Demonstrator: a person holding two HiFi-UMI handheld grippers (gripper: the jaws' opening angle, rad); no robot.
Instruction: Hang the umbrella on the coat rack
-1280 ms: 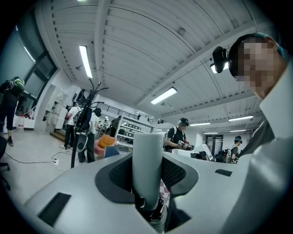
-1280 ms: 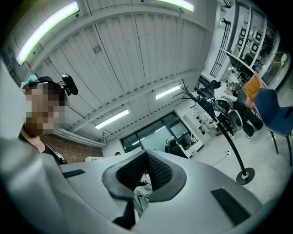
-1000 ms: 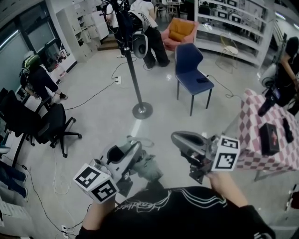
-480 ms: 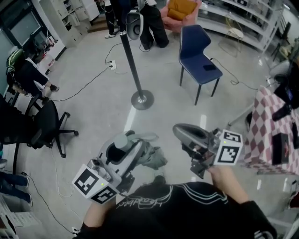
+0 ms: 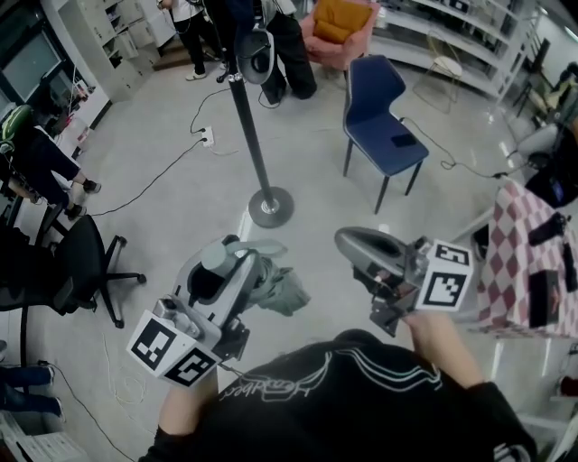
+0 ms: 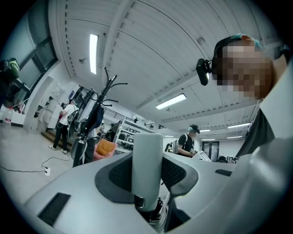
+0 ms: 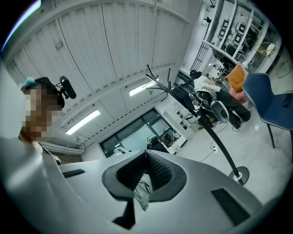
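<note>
A folded grey-green umbrella [image 5: 280, 291] is held by its pale cylindrical handle [image 6: 147, 169] in my left gripper [image 5: 221, 262], which is shut on it and points level. Its crumpled canopy hangs beside the jaws, and a thin strap loops out in front. My right gripper [image 5: 348, 242] is a little to the right, apart from the umbrella, with its jaws shut [image 7: 145, 157]. A scrap of grey fabric shows at its pads; whether it is gripped is unclear. The black coat rack [image 5: 253, 135] stands ahead on a round base [image 5: 270, 207], with bags and clothes hanging at its top [image 6: 98, 105].
A blue chair [image 5: 379, 135] stands right of the rack and a black office chair [image 5: 77, 262] at the left. A checked table [image 5: 528, 262] is at the right edge. Cables [image 5: 153, 180] trail over the floor. People stand behind the rack near an orange armchair [image 5: 339, 27].
The person has walked toward the coat rack, carrying both grippers along. The rack and blue chair look nearer. Both grips look unchanged.
</note>
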